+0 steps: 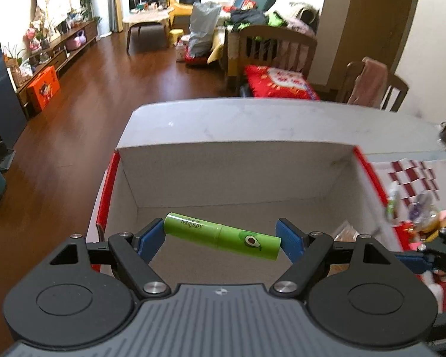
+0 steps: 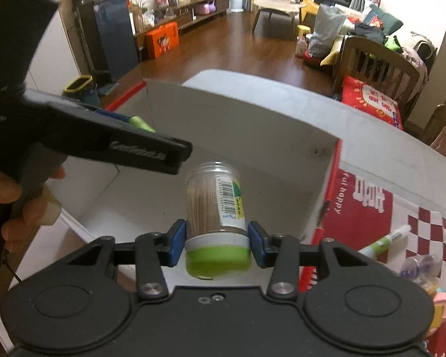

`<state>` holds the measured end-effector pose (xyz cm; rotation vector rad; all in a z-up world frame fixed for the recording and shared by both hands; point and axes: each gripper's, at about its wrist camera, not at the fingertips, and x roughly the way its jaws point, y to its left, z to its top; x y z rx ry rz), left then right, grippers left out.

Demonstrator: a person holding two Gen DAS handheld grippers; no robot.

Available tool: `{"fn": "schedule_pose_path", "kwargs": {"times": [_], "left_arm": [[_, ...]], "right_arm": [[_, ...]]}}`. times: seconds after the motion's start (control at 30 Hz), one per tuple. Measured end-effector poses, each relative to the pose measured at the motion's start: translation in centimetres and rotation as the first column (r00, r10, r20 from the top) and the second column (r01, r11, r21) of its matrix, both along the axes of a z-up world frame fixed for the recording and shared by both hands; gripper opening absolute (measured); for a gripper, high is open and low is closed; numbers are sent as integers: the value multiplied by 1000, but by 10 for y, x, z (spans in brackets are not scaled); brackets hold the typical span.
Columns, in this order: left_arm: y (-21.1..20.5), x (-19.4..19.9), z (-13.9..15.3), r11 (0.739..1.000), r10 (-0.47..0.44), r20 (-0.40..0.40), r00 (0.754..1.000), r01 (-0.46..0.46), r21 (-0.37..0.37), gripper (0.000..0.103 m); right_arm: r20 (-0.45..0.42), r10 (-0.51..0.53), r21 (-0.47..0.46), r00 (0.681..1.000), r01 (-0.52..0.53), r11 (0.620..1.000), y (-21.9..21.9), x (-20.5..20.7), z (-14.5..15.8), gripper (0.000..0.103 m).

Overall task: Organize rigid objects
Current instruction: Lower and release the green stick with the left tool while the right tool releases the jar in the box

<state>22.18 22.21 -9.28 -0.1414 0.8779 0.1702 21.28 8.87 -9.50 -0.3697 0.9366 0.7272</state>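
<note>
Closest to us in the left wrist view, our left gripper [image 1: 221, 238] carries one green tube [image 1: 222, 235] with an avocado picture, lying crosswise between two blue pads [image 1: 150, 236]; the left pad touches its end, and the right pad sits at or just off the other end, so the jaws look spread to the tube's length and pinching it endwise. It hangs above the floor of one white-walled, red-edged box [image 1: 235, 166] on the pale table [image 1: 252, 116]. Beyond the box's right wall we count roughly three small items [image 1: 416, 211], too blurred to name.

From the right wrist view, our right gripper [image 2: 217, 242] pinches one clear toothpick jar [image 2: 215, 205], its two pads pressed just above the green cap [image 2: 217, 261], cap end toward the camera. The jar is over the same box [image 2: 240, 119]. At left, the left gripper [image 2: 104, 139] crosses the view. One white-green tube [image 2: 383, 242] lies on the red checkered surface [image 2: 401, 208].
</note>
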Motion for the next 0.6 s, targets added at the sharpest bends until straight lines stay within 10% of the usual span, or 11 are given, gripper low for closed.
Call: {"fn": "schedule_pose_path", "kwargs": {"times": [0.6], "left_arm": [[16, 53, -47, 999, -24, -262, 965, 17, -31, 82]], "right_arm": [[-97, 12, -115, 995, -24, 993, 34, 21, -39, 44]]}}
